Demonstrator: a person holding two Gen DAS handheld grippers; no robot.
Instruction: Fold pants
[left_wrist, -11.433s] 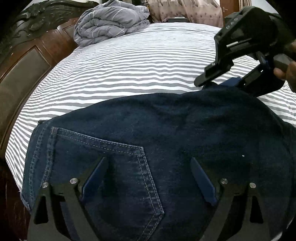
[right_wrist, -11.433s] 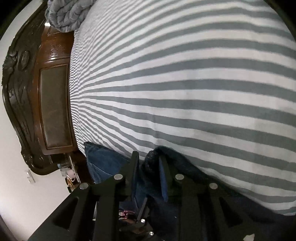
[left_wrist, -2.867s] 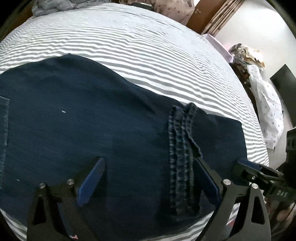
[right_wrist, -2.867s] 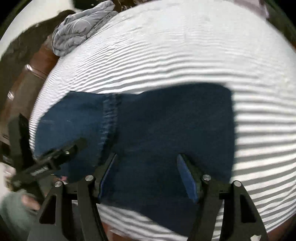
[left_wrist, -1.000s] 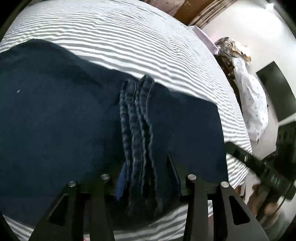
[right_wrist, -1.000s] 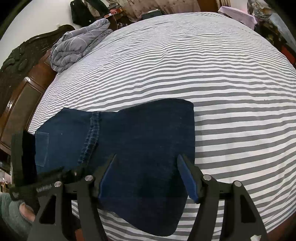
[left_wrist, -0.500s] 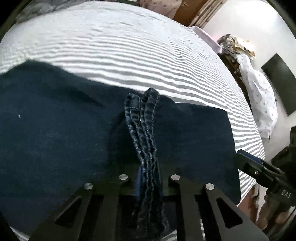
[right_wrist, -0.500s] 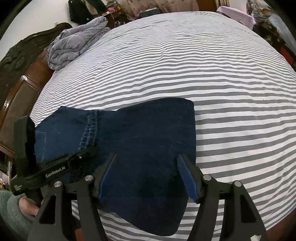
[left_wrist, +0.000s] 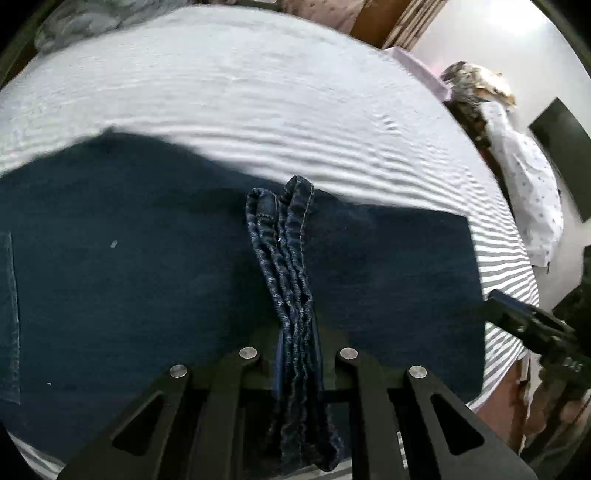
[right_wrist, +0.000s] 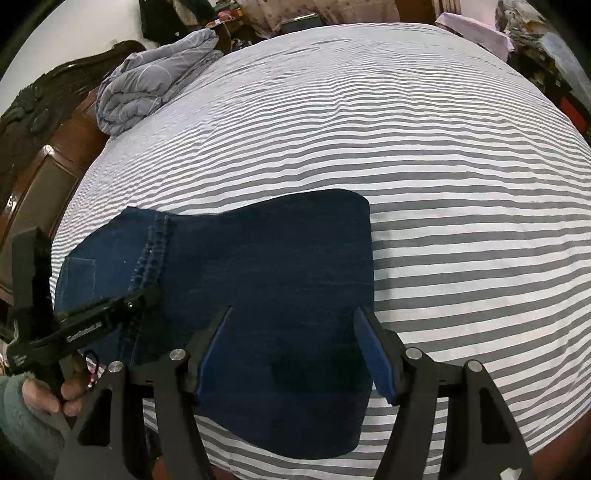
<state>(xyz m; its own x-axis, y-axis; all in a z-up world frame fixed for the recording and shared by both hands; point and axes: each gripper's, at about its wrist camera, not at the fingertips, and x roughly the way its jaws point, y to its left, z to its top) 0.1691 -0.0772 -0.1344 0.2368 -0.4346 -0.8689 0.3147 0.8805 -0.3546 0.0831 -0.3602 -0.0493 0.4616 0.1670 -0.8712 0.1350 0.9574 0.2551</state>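
While the dark blue jeans (right_wrist: 258, 280) lie folded over on the striped bed sheet (right_wrist: 424, 155) near its front edge, I have my left gripper (left_wrist: 297, 354) pressed together on the stacked leg hems (left_wrist: 286, 266), which now ride bunched up between its fingers (left_wrist: 328, 354). A second ago those jaws stood apart on either side of the hems; they have just closed, and the cuffs are pinched tight. My right gripper (right_wrist: 295, 354) hangs spread wide over the folded end of the denim, holding nothing, its blue pads (right_wrist: 376, 354) clear of the cloth, just as it was a second ago. Seen from the right wrist, the left tool reaches in across the seam, a hand (right_wrist: 48, 395) in a fleecy sleeve behind it. A grey quilt (right_wrist: 155, 88) sits by the wooden headboard (right_wrist: 44, 155), well apart. I judge the grasp secured, so the next fold can start: carrying the hems across toward the waist.
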